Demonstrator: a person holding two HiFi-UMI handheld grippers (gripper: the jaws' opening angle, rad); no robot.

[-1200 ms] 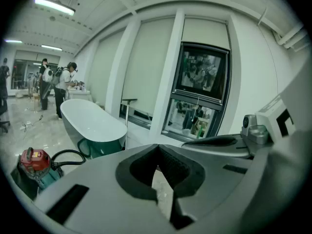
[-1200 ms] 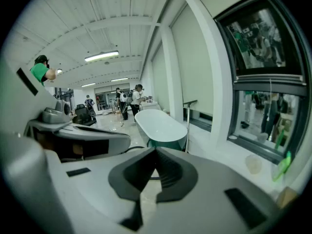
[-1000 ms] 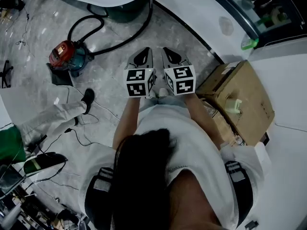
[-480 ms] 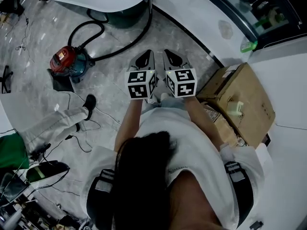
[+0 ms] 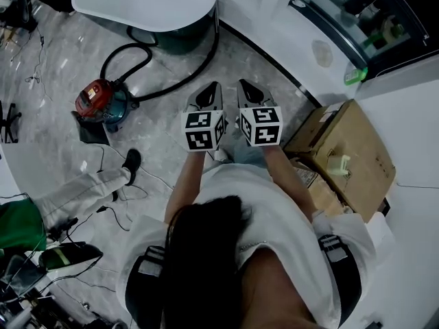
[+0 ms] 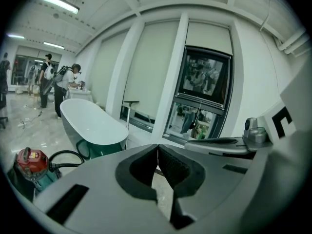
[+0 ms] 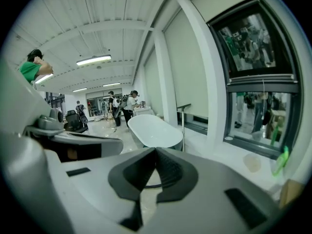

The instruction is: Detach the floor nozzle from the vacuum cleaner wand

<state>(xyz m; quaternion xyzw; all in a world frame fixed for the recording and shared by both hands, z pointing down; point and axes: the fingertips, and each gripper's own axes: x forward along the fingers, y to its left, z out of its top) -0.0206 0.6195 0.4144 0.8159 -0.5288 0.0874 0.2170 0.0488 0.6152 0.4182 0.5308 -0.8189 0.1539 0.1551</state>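
Ahead-left on floor: red vacuum canister; both claws closed, empty.
Left gripper, right gripper side by side. Hose runs diagonally toward bathtub; wand and nozzle unclear.

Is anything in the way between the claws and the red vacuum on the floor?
Nothing visible. Only bare floor lies between the left claw and the vacuum cleaner; its black hose runs alongside, toward the bathtub.

You hold both arms forward, side by side | left gripper: jaws together, empty | right gripper: jaws together, empty | both tilted slightly down
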